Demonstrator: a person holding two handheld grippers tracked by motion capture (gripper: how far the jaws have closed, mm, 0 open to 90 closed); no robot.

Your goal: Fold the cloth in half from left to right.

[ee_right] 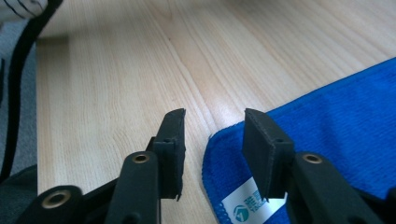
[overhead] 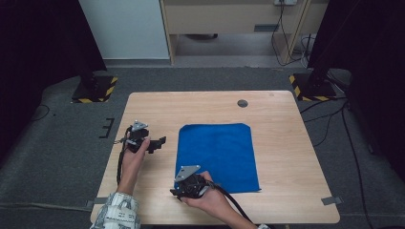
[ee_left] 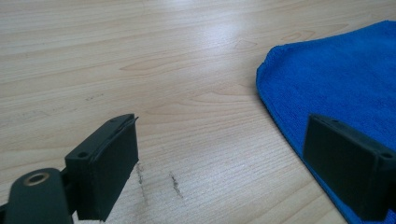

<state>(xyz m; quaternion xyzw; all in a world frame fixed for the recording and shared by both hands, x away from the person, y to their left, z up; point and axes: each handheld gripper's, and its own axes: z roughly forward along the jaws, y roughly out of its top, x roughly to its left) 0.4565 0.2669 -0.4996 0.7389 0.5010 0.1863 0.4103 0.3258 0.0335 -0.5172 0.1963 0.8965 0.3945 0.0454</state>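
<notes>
A wooden table [overhead: 282, 143] carries a blue cloth [overhead: 217, 155] spread flat slightly toward its near edge, with a small round hole cover [overhead: 242, 103] near the far edge. The left gripper [overhead: 160, 141] hangs over bare wood by the left edge, just beside the cloth's left hem, jaws spread wide and empty. The right gripper [overhead: 175, 192] sits at the cloth's near left corner, jaws apart around that corner without pinching it, beside a white label [ee_right: 252, 205].

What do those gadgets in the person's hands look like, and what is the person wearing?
Both the left gripper and the right gripper are black, with two flat, blocky jaws, a grey three-cornered plate on top and a trailing black cable. The left arm wears a white patterned sleeve.
</notes>
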